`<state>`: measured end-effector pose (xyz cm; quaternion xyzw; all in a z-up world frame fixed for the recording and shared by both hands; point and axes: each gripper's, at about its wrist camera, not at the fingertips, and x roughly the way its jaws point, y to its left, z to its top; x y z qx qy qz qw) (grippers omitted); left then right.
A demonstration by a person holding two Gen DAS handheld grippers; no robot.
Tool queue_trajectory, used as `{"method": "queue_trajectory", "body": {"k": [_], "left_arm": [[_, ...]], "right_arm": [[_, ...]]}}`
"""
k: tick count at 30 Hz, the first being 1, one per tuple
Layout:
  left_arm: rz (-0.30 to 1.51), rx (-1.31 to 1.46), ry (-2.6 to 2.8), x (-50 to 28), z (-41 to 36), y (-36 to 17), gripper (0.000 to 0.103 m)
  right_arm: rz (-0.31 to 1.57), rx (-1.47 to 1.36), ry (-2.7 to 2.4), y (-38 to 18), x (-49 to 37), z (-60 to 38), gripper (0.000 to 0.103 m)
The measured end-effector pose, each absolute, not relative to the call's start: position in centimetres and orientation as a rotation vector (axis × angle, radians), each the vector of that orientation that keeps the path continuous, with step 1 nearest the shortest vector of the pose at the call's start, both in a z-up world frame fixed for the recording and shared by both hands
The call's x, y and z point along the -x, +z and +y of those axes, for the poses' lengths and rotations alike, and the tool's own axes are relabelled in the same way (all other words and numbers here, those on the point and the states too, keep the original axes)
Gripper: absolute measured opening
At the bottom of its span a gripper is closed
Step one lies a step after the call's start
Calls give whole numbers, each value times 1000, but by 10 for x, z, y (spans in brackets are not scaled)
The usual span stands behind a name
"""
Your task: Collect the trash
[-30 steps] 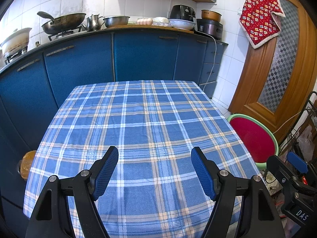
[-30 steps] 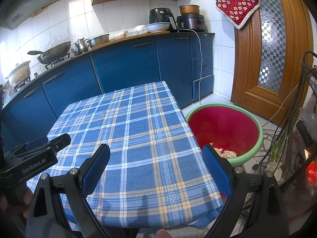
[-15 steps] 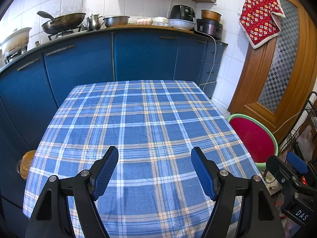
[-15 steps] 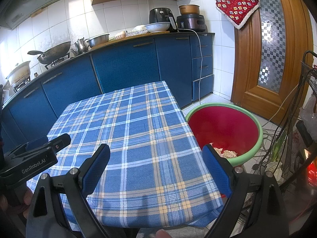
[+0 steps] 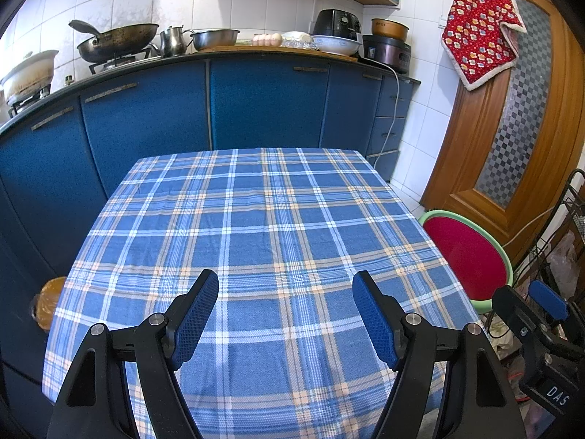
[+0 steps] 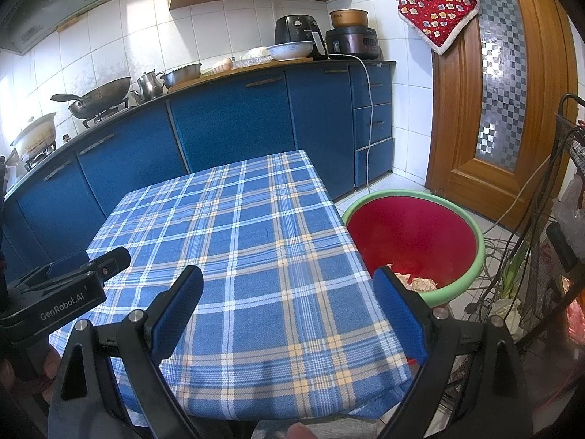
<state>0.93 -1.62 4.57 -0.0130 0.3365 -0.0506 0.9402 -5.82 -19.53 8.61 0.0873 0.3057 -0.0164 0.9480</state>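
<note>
Trash [image 6: 416, 282], some pale crumpled pieces, lies at the bottom of the red basin [image 6: 471, 226] with green rim, lower right of the right view, on the floor just beside the table [image 6: 256, 241] edge. Both grippers, left [image 5: 285, 314] and right [image 6: 289, 311], are released with nothing between the jaws, above the near part of the bare checked cloth.

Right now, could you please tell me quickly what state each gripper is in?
Left gripper: open, holding nothing, above the checked tablecloth.
Right gripper: open, holding nothing, above the same tablecloth.
</note>
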Motion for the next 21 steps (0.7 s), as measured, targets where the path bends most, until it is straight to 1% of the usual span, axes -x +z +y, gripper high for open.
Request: {"method": "queue_trajectory", "body": {"k": [21], "left_arm": [[690,31,-100,-8,-16,43,77]], "right_arm": [[624,-177,-33,86,58,-196,93]]}}
